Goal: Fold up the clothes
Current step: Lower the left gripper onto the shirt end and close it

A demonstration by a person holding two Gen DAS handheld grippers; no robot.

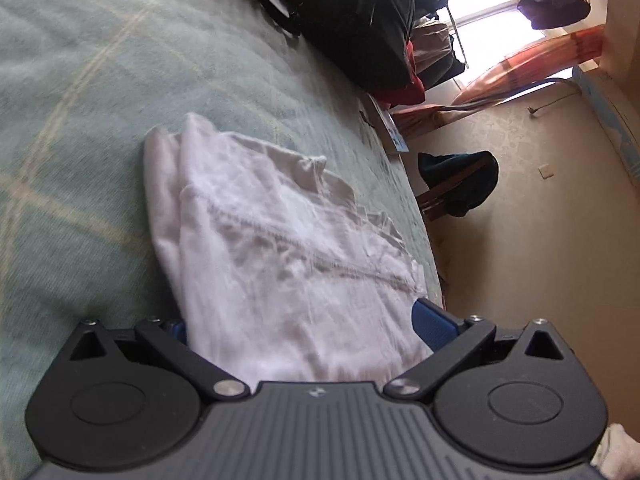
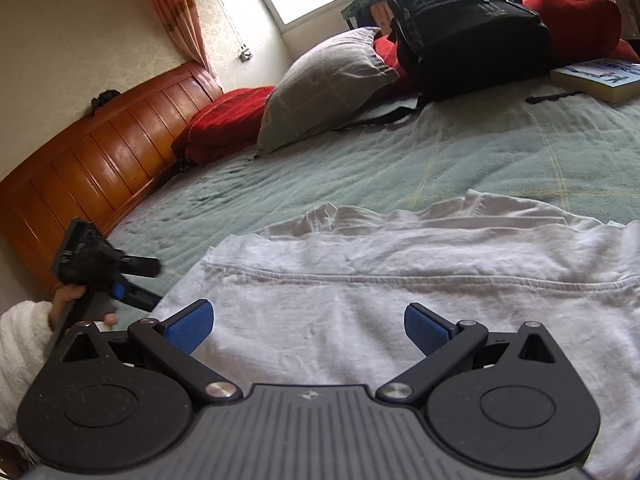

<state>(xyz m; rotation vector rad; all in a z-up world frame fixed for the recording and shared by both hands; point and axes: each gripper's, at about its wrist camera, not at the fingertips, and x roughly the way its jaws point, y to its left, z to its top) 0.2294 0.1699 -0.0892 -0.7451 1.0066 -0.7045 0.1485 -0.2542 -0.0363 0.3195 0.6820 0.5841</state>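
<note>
With both sets of tongs spread wide and holding nothing, my right gripper [image 2: 309,326] and left gripper [image 1: 300,326] hover over the white garment [image 2: 400,292], which lies half-folded on the green bedspread [image 2: 320,172]. If I pinch only the top layer, I reckon the fold would drag apart.

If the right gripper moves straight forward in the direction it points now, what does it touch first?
Most likely the white garment: the open right gripper sits low over it, and the cloth fills the way ahead. Beyond it lies the green bedspread. Its height above the cloth is unclear.
</note>
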